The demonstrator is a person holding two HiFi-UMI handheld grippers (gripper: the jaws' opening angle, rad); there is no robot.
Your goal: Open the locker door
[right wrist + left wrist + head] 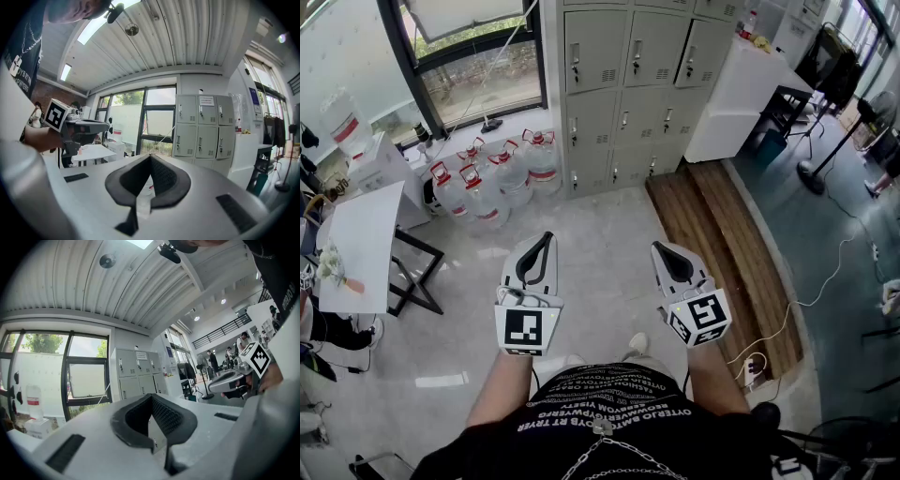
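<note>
At the bottom centre of the head view, the left gripper (546,240) and right gripper (660,250) are held side by side above the floor, both clenched on nothing. Beyond them, water jugs (492,178) stand in the upper left. The locker (633,84) stands at the top centre, well apart from both grippers, its doors all closed.

Three views — same distant lockers (633,84)
</note>
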